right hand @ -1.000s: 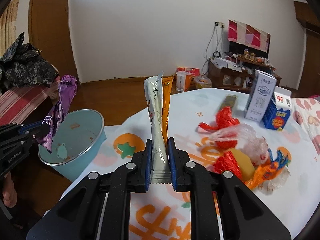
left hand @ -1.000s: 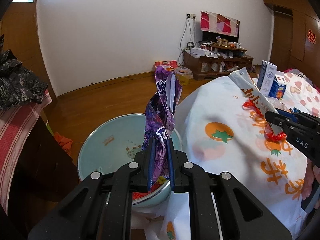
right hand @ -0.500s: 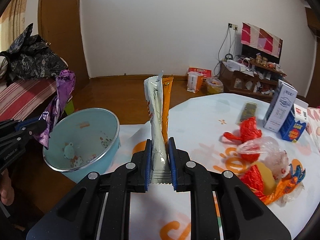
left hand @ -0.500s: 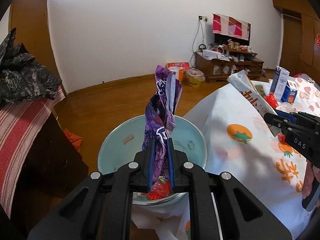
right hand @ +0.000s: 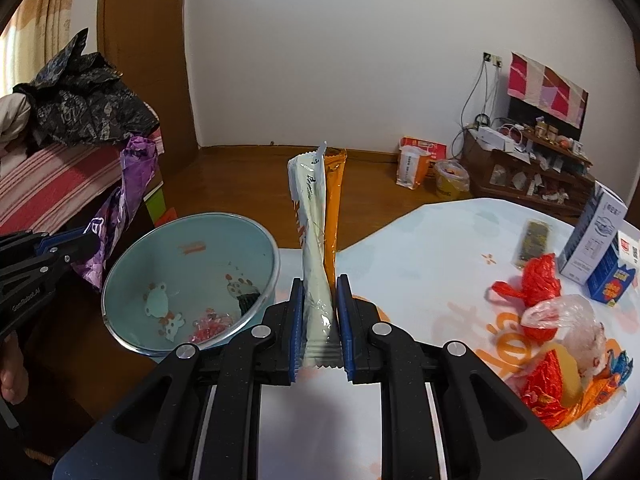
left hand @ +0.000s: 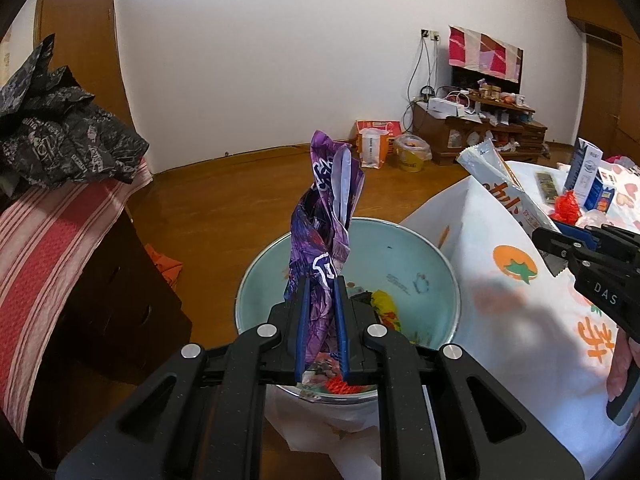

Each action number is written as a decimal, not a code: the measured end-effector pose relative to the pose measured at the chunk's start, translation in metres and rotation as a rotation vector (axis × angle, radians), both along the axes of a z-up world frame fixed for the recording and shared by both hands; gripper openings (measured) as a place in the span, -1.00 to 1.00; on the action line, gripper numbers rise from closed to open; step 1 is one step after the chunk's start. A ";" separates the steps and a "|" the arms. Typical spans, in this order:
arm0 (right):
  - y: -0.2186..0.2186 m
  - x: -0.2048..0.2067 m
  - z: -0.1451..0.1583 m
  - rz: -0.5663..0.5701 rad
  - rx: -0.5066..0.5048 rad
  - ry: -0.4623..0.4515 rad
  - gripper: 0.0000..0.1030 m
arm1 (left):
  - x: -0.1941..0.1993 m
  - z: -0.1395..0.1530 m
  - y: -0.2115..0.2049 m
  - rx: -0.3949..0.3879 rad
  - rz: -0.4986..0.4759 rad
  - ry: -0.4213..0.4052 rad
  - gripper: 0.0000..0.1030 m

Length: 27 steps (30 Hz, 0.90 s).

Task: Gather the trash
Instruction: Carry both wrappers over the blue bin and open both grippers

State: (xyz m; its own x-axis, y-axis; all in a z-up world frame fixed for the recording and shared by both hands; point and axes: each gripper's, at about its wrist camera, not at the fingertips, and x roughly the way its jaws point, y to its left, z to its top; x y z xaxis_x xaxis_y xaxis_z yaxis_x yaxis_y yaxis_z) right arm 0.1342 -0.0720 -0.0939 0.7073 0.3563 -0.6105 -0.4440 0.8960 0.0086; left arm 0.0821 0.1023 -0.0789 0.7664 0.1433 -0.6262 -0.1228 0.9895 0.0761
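My left gripper (left hand: 320, 330) is shut on a crumpled purple wrapper (left hand: 324, 216) and holds it upright over a light-blue trash bin (left hand: 436, 252) that stands beside the table. The bin holds a few scraps. My right gripper (right hand: 319, 328) is shut on a white and orange wrapper (right hand: 314, 220), upright above the table edge, to the right of the bin (right hand: 120, 320). The purple wrapper (right hand: 132, 184) and left gripper (right hand: 60, 248) show at the left of the right wrist view. The right gripper (left hand: 560, 244) with its wrapper (left hand: 500, 184) shows at the right of the left wrist view.
A table with a white fruit-print cloth (right hand: 420, 248) carries a pile of red, orange and clear wrappers (right hand: 560, 352), a red bag (right hand: 536, 284), a dark packet (right hand: 534, 242) and blue-white cartons (right hand: 596, 244). A dark cabinet with striped cloth (left hand: 52, 240) stands left of the bin.
Both grippers have moved left toward the bin. The purple wrapper now hangs over the bin's middle. The bin has come nearer in the right wrist view.
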 end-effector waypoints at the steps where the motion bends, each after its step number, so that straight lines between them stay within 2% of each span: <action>1: 0.002 0.000 0.000 0.004 -0.001 0.001 -0.67 | -0.001 0.000 0.001 0.000 0.002 0.000 -0.77; 27: 0.046 0.002 -0.002 0.096 -0.034 0.000 -0.67 | -0.007 -0.009 0.034 -0.007 0.077 0.021 -0.76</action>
State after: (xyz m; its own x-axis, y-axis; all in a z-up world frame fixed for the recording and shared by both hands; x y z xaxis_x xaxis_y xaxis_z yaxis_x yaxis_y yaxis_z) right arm 0.1365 -0.0264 -0.0958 0.6706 0.4015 -0.6238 -0.5281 0.8489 -0.0212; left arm 0.0753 0.1367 -0.0876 0.7399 0.1970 -0.6433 -0.1968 0.9777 0.0731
